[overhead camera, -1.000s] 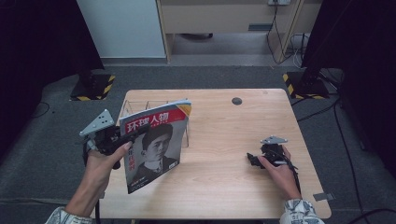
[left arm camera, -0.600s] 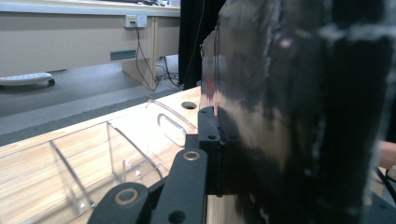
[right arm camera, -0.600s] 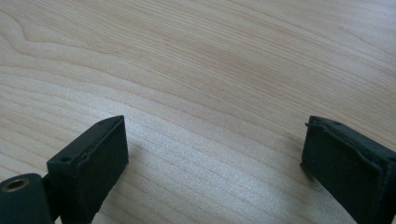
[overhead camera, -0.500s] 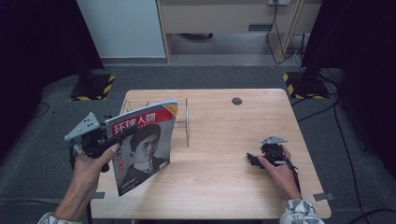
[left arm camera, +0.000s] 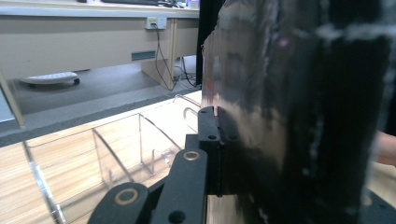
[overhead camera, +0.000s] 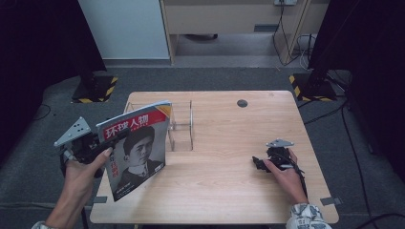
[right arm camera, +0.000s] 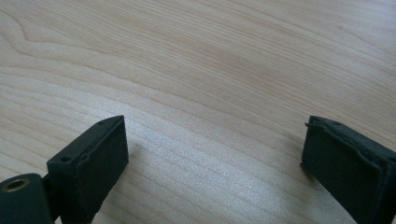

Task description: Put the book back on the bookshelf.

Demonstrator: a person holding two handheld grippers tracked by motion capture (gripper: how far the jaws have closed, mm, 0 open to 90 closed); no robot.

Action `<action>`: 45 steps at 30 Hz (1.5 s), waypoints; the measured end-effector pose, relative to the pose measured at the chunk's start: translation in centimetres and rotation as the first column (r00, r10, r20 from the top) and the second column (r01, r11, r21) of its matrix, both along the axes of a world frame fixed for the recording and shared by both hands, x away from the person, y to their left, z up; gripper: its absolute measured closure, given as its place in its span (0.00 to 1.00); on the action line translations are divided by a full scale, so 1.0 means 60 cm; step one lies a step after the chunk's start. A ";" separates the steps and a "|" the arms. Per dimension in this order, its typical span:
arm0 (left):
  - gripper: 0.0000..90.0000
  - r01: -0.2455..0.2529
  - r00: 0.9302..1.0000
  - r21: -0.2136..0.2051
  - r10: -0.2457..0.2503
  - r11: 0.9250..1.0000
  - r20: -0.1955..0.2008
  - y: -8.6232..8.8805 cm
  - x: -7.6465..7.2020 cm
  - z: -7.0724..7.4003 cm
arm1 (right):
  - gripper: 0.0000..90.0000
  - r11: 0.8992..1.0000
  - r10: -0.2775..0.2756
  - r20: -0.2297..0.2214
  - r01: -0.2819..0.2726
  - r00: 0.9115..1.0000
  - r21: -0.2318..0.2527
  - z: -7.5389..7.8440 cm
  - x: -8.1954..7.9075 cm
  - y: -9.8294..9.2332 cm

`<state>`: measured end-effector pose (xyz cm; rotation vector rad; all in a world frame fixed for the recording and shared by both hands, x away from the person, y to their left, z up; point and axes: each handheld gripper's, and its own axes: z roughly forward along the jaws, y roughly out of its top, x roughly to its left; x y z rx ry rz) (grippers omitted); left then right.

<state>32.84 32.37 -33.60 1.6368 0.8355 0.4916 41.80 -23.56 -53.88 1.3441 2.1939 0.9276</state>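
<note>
A magazine [overhead camera: 136, 150] with a red title band and a portrait on its cover is held upright over the table's left edge. My left gripper [overhead camera: 109, 142] is shut on its left side, with a hand around the gripper body. In the left gripper view the glossy dark magazine [left arm camera: 289, 116] is pressed against the jaw of the left gripper [left arm camera: 219, 140]. A clear acrylic rack [overhead camera: 181, 129] stands on the table just right of the magazine, also seen as the rack [left arm camera: 116, 154]. My right gripper [overhead camera: 258, 163] rests low on the table at the right, and the right gripper [right arm camera: 212, 154] is open over bare wood.
The wooden table [overhead camera: 224, 191] has a round black grommet [overhead camera: 242, 103] near its far edge. Black stands with yellow-and-black striped bases [overhead camera: 95, 90] flank the table on the grey floor. A pale cabinet [overhead camera: 124, 28] stands behind.
My left hand has carried the magazine leftward, away from the rack. The right hand and its gripper have stayed still.
</note>
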 end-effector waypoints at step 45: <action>0.96 -0.157 0.988 0.004 0.157 0.988 0.016 0.095 -0.011 0.027 | 0.08 1.000 -0.002 0.000 0.002 1.000 0.001 0.000 0.000 0.000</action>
